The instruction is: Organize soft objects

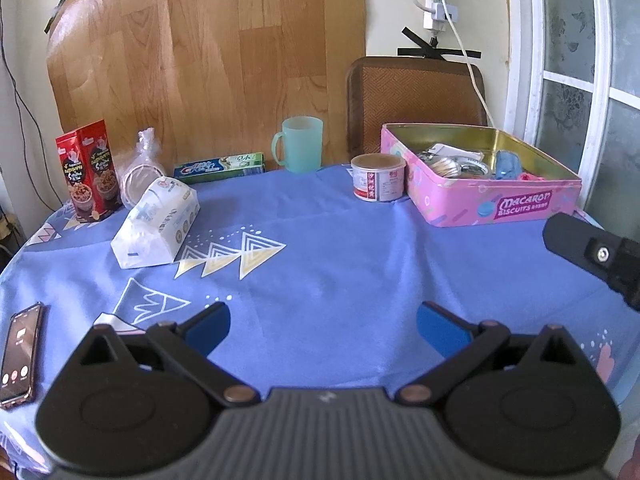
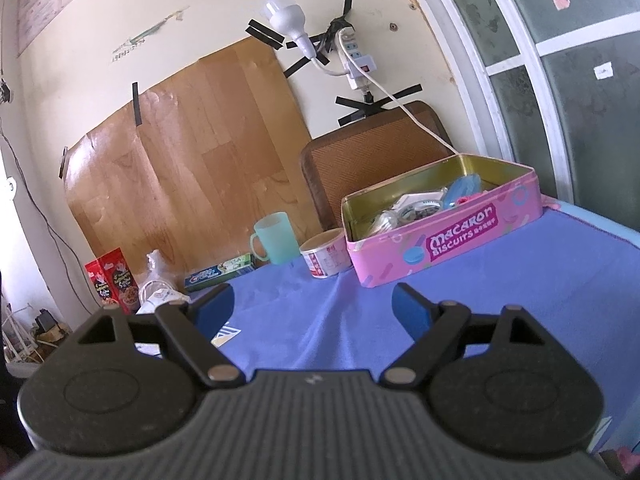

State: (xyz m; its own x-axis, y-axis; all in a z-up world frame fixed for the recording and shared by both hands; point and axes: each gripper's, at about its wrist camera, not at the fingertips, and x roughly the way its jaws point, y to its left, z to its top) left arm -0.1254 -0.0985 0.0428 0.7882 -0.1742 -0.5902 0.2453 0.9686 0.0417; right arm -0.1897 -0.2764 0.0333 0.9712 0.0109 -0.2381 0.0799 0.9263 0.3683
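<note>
a: both jaws wide open, empty. left gripper (image 1: 323, 326) and right gripper (image 2: 313, 307) hover over the cloth. tissue pack (image 1: 157, 222) lies far left, well apart from the pink tin (image 1: 486, 200).

b: risks?

a: likely the soft pack squashing or slipping, or the loose blue tablecloth (image 1: 340, 240) snagging. phone (image 1: 19, 354) near the edge. cluttered room, window right.

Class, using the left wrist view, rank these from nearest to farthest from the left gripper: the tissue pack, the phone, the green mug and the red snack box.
1. Phone: at the near left edge, beside the left gripper.
2. Tissue pack: left of centre, mid-table.
3. Red snack box: far left, just behind the tissues.
4. Green mug: at the table's back edge, centre.
</note>
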